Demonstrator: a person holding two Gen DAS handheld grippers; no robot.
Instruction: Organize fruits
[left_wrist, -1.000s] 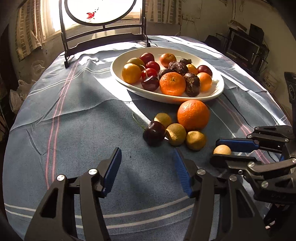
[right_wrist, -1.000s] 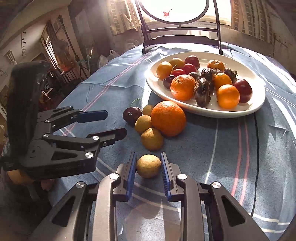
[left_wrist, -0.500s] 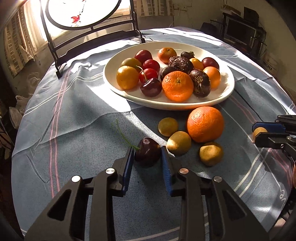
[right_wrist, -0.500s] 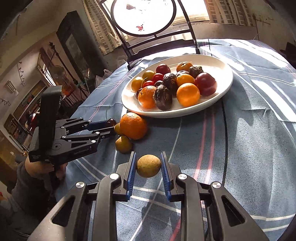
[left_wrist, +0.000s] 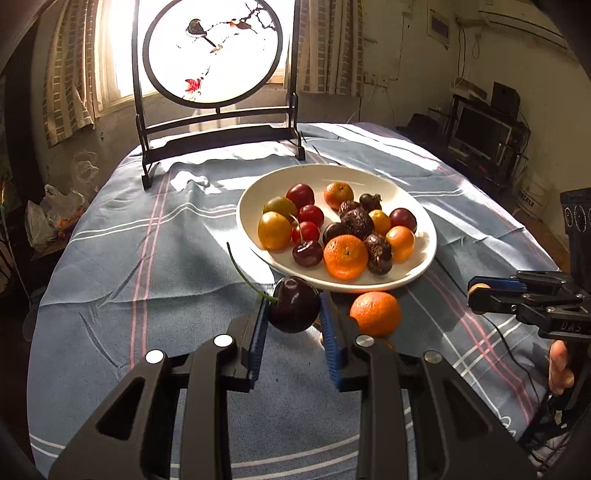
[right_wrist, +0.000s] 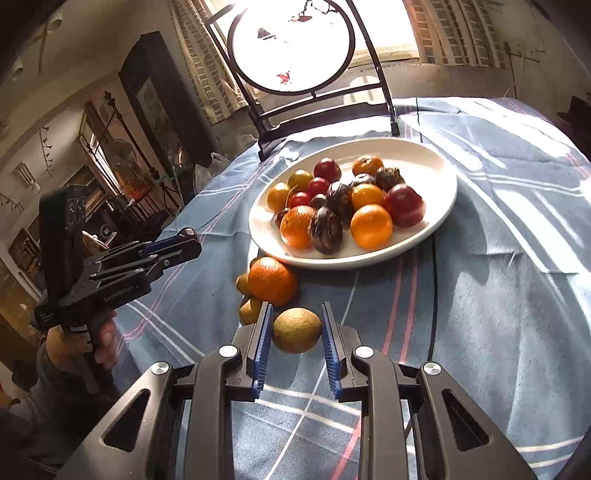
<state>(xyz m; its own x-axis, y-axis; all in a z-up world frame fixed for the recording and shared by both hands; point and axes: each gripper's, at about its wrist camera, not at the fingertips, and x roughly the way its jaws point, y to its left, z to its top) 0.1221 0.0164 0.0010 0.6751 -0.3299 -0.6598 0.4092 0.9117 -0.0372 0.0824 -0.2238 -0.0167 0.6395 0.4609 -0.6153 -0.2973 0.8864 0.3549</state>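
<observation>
My left gripper (left_wrist: 293, 314) is shut on a dark cherry (left_wrist: 293, 304) with a green stem and holds it above the cloth, just short of the white plate (left_wrist: 424, 266). My right gripper (right_wrist: 296, 330) is shut on a small yellow-brown fruit (right_wrist: 296, 330) and holds it above the table, below the plate (right_wrist: 436, 218). The plate holds several oranges, cherries, plums and dark wrinkled fruits. A loose orange (left_wrist: 375, 314) lies on the cloth in front of the plate, also in the right wrist view (right_wrist: 271, 280), with small yellow-brown fruits (right_wrist: 249, 310) beside it.
A round painted screen on a dark stand (left_wrist: 214, 55) stands at the table's far edge. The table has a blue striped cloth (left_wrist: 147, 258). The right gripper shows at the right of the left wrist view (left_wrist: 524, 299); the left gripper shows at the left of the right wrist view (right_wrist: 122, 266).
My left gripper closed on the cherry and lifted it off the cloth toward the plate. My right gripper lifted the yellow-brown fruit and carried it up and back.
</observation>
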